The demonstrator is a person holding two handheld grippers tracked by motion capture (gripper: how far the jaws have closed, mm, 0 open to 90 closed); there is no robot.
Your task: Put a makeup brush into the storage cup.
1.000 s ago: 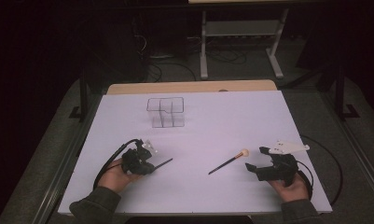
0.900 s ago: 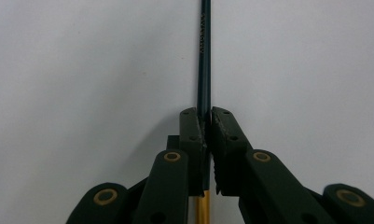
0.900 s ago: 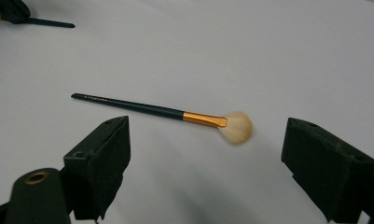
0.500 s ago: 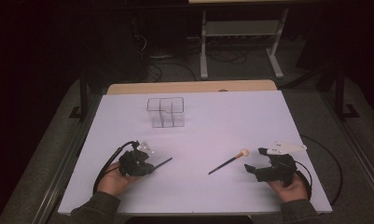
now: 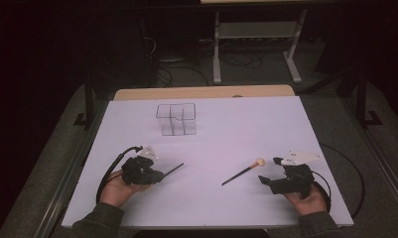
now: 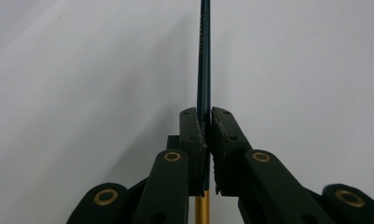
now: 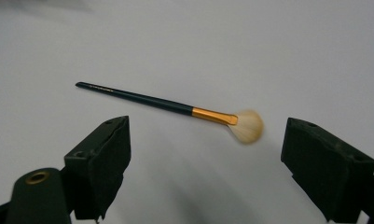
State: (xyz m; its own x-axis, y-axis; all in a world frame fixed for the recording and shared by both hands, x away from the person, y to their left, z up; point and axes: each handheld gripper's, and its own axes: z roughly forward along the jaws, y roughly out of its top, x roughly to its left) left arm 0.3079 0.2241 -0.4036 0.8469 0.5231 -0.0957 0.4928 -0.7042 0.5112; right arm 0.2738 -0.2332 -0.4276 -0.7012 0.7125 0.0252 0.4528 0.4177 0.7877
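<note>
My left gripper (image 5: 156,174) rests low at the table's front left, shut on a thin brush (image 5: 172,169) whose dark handle sticks out to the right. In the left gripper view the jaws (image 6: 205,115) pinch that dark handle (image 6: 204,56) just above its gold ferrule (image 6: 201,209). A second brush (image 5: 241,173), with a dark handle, gold ferrule and cream bristles, lies on the white table between my hands. My right gripper (image 5: 270,171) stands open just right of it. In the right gripper view this brush (image 7: 152,100) lies crosswise beyond the open jaws (image 7: 208,135), untouched.
A clear acrylic organizer (image 5: 176,119) with several compartments stands at the table's back centre-left. The white tabletop (image 5: 266,124) ends in a wooden strip (image 5: 201,92) at the far edge. Cables trail from both grippers near the front corners.
</note>
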